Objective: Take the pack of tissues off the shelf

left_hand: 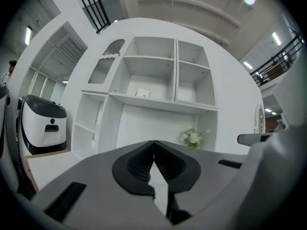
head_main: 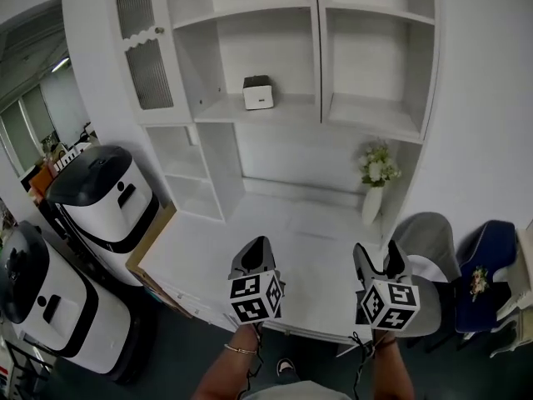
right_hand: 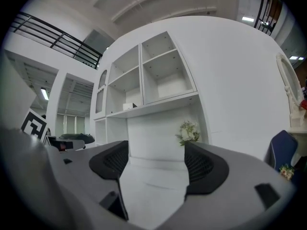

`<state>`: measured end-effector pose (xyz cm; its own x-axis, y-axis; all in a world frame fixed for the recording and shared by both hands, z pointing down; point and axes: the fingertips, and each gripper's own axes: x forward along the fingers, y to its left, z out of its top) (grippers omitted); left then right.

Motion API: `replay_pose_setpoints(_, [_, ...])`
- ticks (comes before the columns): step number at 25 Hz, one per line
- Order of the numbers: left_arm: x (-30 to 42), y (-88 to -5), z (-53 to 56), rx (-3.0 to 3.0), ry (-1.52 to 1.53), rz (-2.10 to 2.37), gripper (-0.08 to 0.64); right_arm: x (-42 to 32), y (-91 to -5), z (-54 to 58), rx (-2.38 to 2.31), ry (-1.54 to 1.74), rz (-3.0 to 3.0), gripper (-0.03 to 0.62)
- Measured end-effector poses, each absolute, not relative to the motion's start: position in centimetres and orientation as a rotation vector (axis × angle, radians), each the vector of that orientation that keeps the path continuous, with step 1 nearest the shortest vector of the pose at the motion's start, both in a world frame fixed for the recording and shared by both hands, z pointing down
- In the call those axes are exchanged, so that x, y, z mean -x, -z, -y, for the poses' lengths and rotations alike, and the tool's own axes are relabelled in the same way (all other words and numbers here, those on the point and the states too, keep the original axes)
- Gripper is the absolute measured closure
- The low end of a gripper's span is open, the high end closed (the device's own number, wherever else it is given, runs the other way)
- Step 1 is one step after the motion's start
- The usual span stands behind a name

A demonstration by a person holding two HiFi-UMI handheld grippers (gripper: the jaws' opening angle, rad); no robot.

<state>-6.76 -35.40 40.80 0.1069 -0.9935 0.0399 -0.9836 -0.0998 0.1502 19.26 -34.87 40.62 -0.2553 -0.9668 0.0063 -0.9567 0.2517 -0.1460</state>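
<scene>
Both grippers are hovering level above the desk's [head_main: 204,252] front edge, well short of the shelf [head_main: 291,113]. There the pack of tissues [head_main: 258,92] is sitting midway along its compartment, toward the back edge. The left gripper [head_main: 256,248] is clenched on nothing, while the right gripper [head_main: 377,257] is standing released and empty. The reach is likely going best with the right gripper, raised and squared to the pack. The pack's white face is pointing outward, and its long axis seemingly runs along the shelf's front edge.
</scene>
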Motion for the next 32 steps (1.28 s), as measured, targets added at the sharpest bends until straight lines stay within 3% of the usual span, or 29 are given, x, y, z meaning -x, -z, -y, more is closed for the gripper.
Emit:
replay_pose_setpoints(13, [11.7, -40.2, 47.7, -2.206, 0.106, 2.028, 0.541, -15.3, -39.7, 46.8, 1.857, 0.195, -2.399, 0.224])
replay_pose_setpoints(32, [14.2, -41.1, 47.1, -2.007, 0.116, 2.187, 0.541, -10.3, -39.2, 50.8, 1.629, 0.201, -2.596, 0.225])
